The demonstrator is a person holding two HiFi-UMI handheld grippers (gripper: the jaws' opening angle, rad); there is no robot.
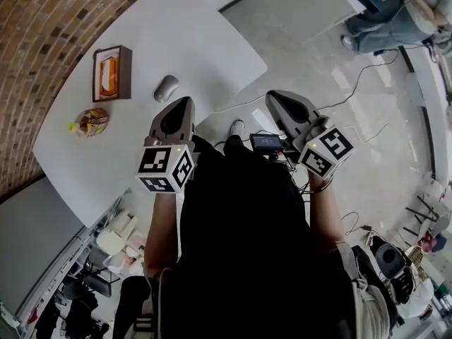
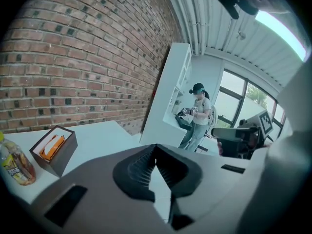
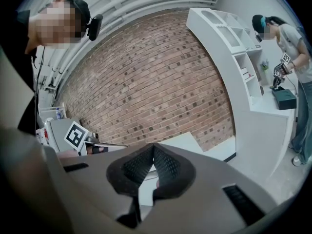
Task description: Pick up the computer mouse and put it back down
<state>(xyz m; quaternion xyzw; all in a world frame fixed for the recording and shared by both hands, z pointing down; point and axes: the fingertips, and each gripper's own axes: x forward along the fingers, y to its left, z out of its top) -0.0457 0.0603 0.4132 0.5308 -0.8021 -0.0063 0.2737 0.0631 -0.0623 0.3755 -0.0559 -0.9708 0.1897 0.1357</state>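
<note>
While the task calls for a lift and a set-down, the computer mouse (image 1: 166, 88) lies flat on the white surface (image 1: 185, 30). It is grey, sits near the edge facing the person, and nothing touches it.

- Left gripper (image 1: 182, 106): the nearest thing to the mouse, on the person's side of it and apart from it. Its jaws are pressed together at the tips with nothing between the ribbed pads. Its own view looks across the surface and does not take in the mouse.
- Right gripper (image 1: 274, 97): off the surface's edge, over the floor, well apart from the mouse. Its jaws also meet at the tips and hold nothing.
- Brown box (image 1: 111, 73): open-topped with orange contents, on the surface to the left of the mouse and apart from it.
- Small bottle (image 1: 92, 121): yellow cap, lying on its side, closer to the person than the box.
- Surroundings: a brick wall (image 2: 73, 48) behind the surface, and a white shelf unit (image 3: 229, 38) where another person stands.

Status, as a judgement: the mouse rests where the task wants it to end, and no gripper holds it. These views cannot show whether the lift is done or not yet begun. If it is not begun, the left gripper must spread its jaws and come down around the mouse.
</note>
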